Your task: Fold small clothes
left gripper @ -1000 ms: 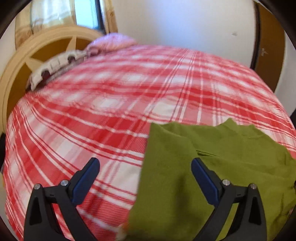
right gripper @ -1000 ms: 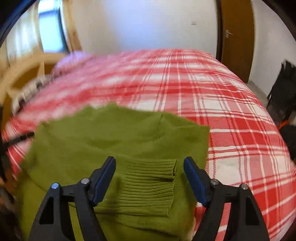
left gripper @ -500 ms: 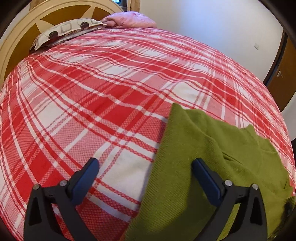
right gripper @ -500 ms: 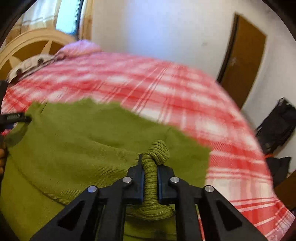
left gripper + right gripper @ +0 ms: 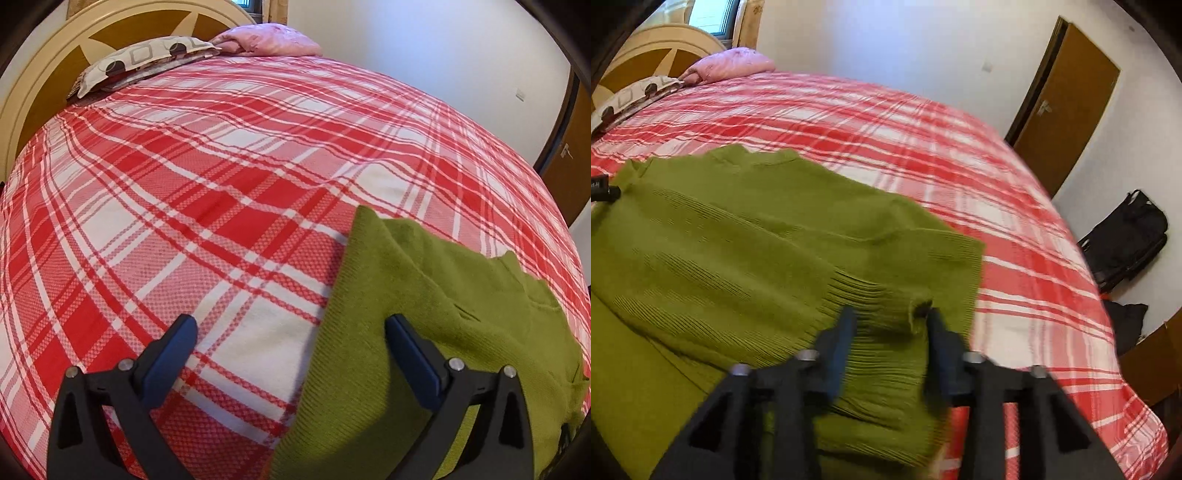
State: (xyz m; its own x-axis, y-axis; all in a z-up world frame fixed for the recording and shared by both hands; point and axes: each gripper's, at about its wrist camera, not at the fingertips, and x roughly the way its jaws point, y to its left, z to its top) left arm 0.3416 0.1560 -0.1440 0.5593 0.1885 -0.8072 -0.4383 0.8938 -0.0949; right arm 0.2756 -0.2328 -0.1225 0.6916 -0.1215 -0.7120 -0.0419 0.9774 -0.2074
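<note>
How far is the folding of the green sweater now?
Done: the green sweater lies on the plaid bedspread with one sleeve folded across its body. In hand: the right hand-held gripper has just been opening, the ribbed cuff between its jaws. The left hand-held gripper is open at the sweater's edge. Left: the remaining folds.

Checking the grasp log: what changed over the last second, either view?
Right tongs closed on the ribbed cuff of the green sweater, then have just been opening; the cuff lies loose between them. Left tongs stayed open, straddling the sweater's edge on the plaid bedspread.
</note>
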